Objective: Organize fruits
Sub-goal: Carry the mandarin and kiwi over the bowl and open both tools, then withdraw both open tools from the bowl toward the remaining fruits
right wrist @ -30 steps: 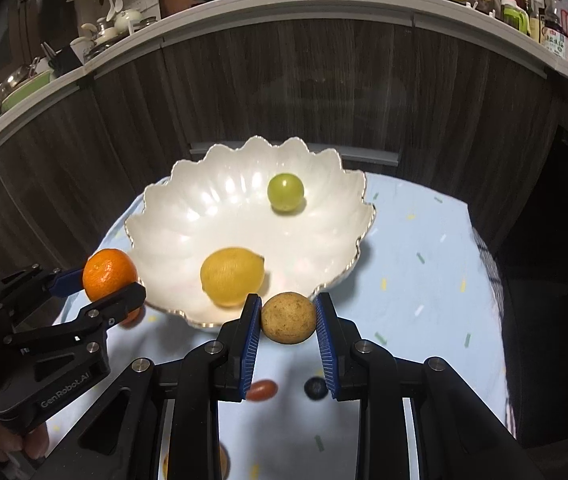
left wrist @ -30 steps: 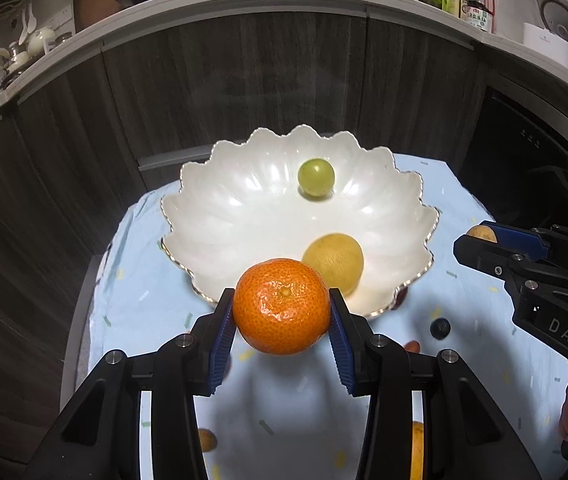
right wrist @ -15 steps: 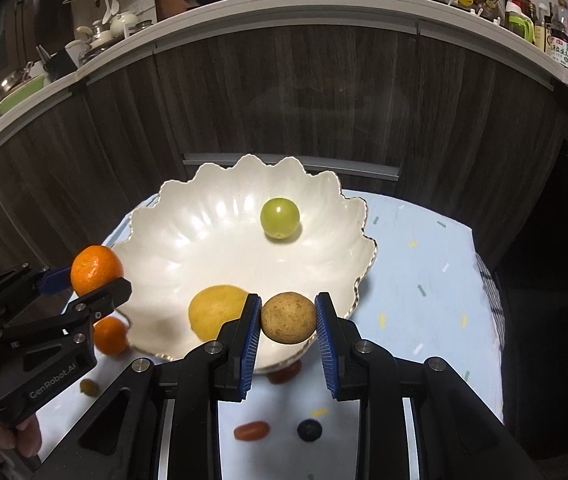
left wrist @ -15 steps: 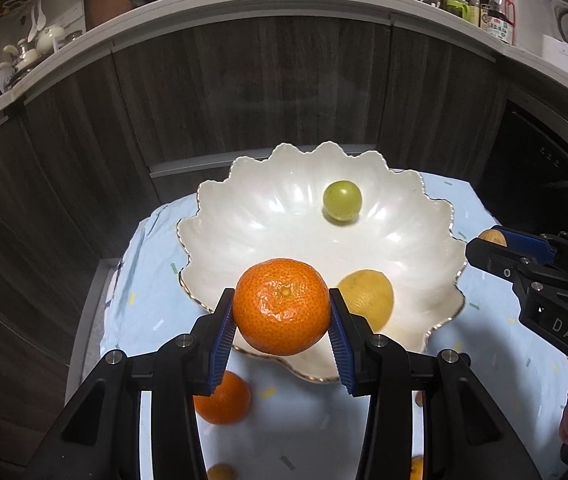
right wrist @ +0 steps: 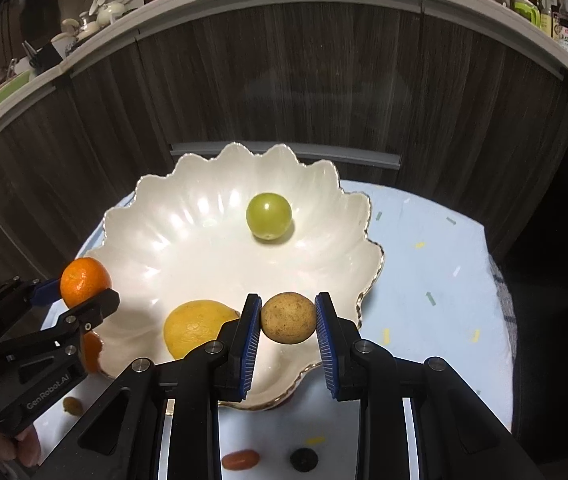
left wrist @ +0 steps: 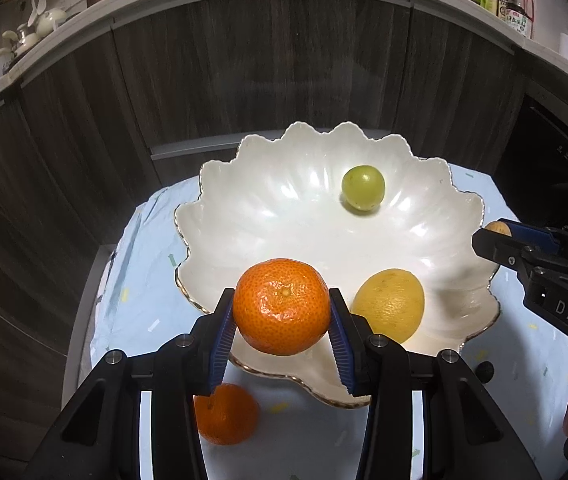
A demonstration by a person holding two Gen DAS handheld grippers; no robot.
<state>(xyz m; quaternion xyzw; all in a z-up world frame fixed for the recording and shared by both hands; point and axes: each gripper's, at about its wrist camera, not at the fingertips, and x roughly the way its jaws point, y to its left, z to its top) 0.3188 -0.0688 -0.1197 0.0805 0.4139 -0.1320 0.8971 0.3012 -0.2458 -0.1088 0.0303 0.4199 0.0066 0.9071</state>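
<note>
My left gripper [left wrist: 282, 322] is shut on an orange mandarin [left wrist: 282, 306], held over the near rim of a white scalloped bowl [left wrist: 244, 216]. From the right wrist view the same mandarin [right wrist: 84, 280] hangs at the bowl's left edge [right wrist: 156, 208]. My right gripper [right wrist: 288, 334] is shut on a small round brown fruit [right wrist: 288, 317], above the bowl's near right rim; its tip shows at the right [left wrist: 499, 227]. Inside the bowl lie a yellow lemon [left wrist: 389, 304] [right wrist: 196, 326] and a green grape [left wrist: 363, 188] [right wrist: 268, 216].
A second mandarin [left wrist: 224, 414] lies on the pale blue cloth [right wrist: 435, 280] in front of the bowl. A small red tomato [right wrist: 240, 459], a dark berry [right wrist: 303, 459] and a small yellowish fruit [right wrist: 72, 405] also lie there. Dark cabinet fronts [left wrist: 264, 64] rise behind the small table.
Both grippers have moved forward with their fruit, from in front of the bowl to over its near rim. The bowl and its lemon and grape look closer.
</note>
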